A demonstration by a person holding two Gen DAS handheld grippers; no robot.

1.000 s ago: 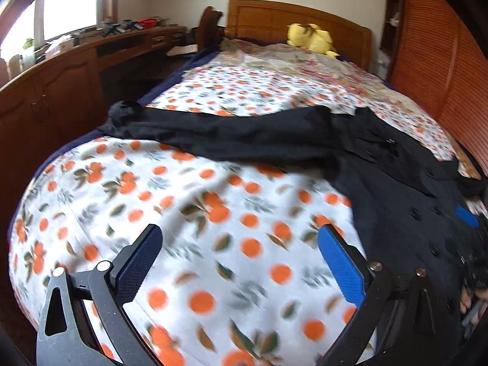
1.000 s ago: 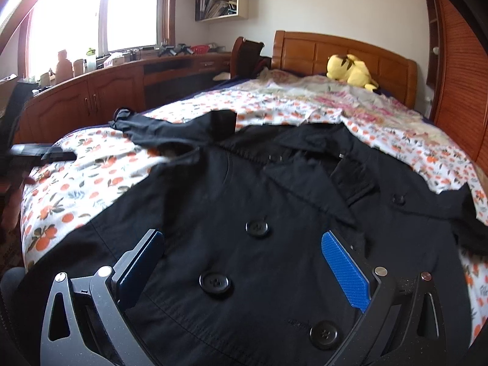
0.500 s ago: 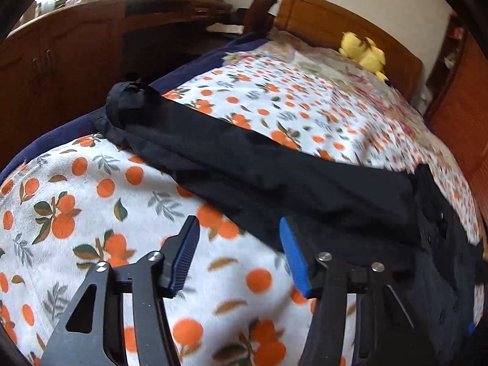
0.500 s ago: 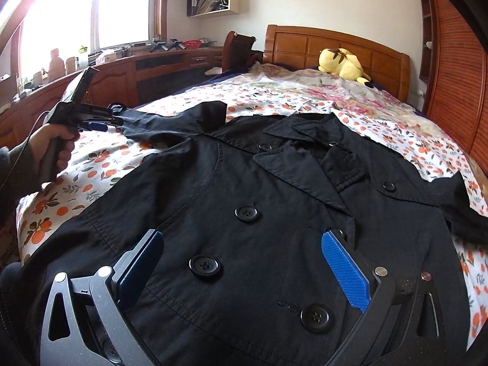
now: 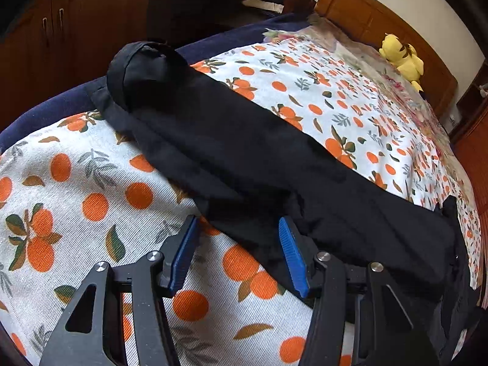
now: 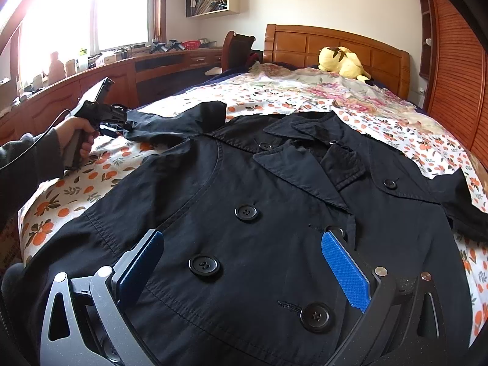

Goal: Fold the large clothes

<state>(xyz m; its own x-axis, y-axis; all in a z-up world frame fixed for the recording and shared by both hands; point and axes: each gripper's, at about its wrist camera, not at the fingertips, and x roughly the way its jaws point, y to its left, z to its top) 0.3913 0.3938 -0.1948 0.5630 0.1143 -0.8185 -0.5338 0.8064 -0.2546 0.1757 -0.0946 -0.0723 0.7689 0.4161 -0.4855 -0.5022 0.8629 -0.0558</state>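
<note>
A black double-breasted coat (image 6: 244, 201) lies front up on the bed, collar toward the headboard. Its left sleeve (image 5: 244, 158) stretches out across the orange-print bedspread (image 5: 76, 201), cuff near the bed's edge. My left gripper (image 5: 238, 238) is open, its blue pads straddling the sleeve's near edge low over the bedspread; it also shows in the right wrist view (image 6: 100, 113), held in a hand. My right gripper (image 6: 241, 253) is open and empty, hovering just above the coat's buttoned front. The coat's right sleeve (image 6: 466, 201) lies at the right.
A yellow plush toy (image 6: 341, 61) sits by the wooden headboard (image 6: 335, 42). A wooden desk and cabinets (image 6: 122, 73) run along the left of the bed, with a chair (image 6: 238, 48) beyond. A slatted wooden wardrobe (image 6: 457, 61) stands at the right.
My left gripper has moved forward and down to the sleeve and narrowed its opening around the sleeve's edge. My right gripper has stayed over the coat's front.
</note>
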